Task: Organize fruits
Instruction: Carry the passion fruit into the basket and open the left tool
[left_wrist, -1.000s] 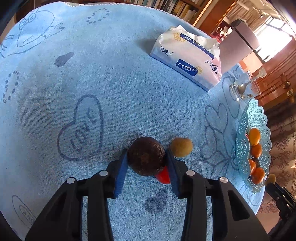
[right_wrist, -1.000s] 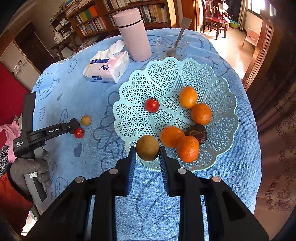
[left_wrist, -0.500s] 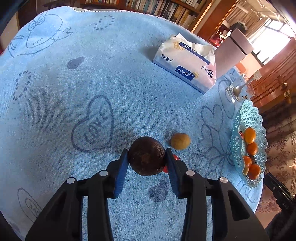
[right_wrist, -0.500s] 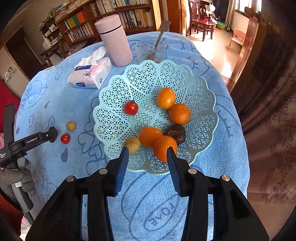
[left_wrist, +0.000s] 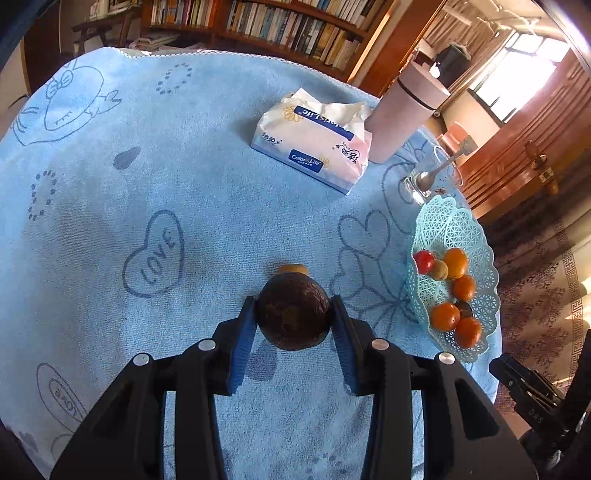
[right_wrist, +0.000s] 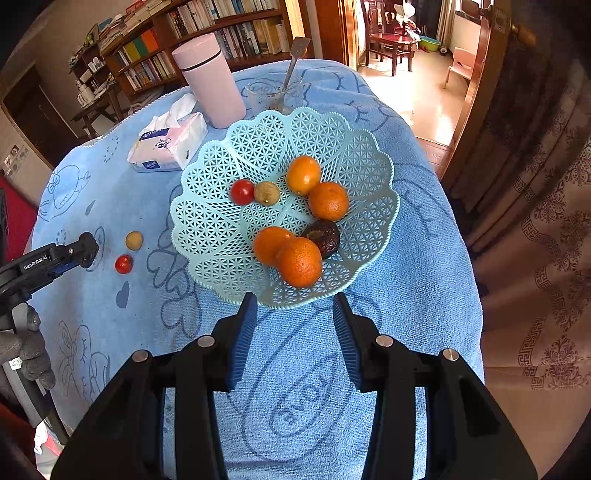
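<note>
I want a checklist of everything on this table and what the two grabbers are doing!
Surface: round table under a blue towel printed with hearts.
Job's things: basket holds four oranges, a tomato, a small tan fruit and a dark fruit. Outside it on the towel lie a second tomato and a second tan fruit.
Clutter: tissue pack, pink cup, glass with spoon.
Grippers: left gripper shut on a brown fruit; right gripper open, holding nothing, just short of the basket.
Cables: nothing seen.
Surroundings: bookshelves, wooden chairs, curtain.
</note>
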